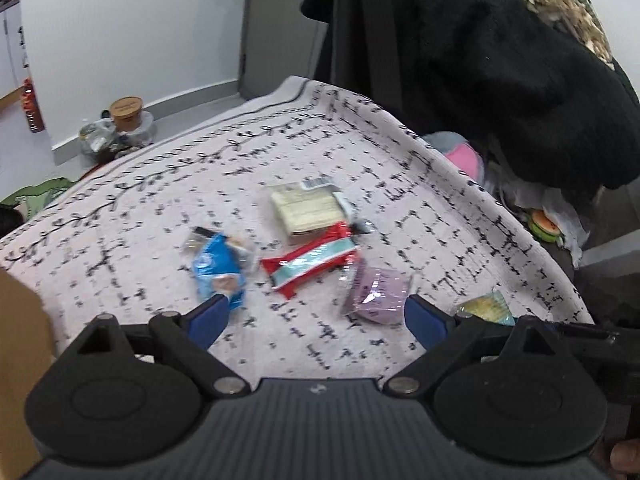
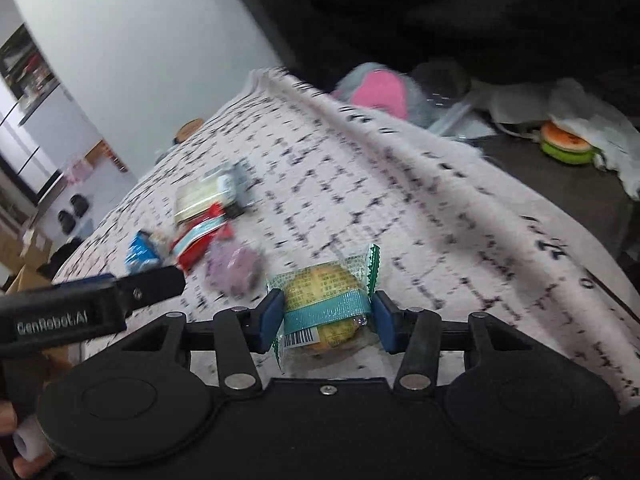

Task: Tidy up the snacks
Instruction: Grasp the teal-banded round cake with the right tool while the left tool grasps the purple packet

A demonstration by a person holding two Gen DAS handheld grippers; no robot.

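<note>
Layout of the scene. A cloth-covered table point(image 1: 160, 208) carries a loose cluster of snack packets near its middle: a flat wafer pack point(image 1: 306, 210) lies farthest back, a long bar point(image 1: 312, 264) lies just in front of it and overlaps its near edge, a crinkled pouch point(image 1: 220, 272) lies to the left of the bar, and a square packet point(image 1: 378, 292) lies to the bar's right and nearer. A round cake packet point(image 2: 326, 304) sits between the fingers of the right gripper point(image 2: 326, 314), at the near right of the cluster. The left gripper point(image 1: 316, 316) is before the cluster, its fingers spread wide. Beyond the table's far left corner stands a lidded jar point(image 1: 128, 114); a plush toy point(image 2: 380, 92) lies off its right edge.
</note>
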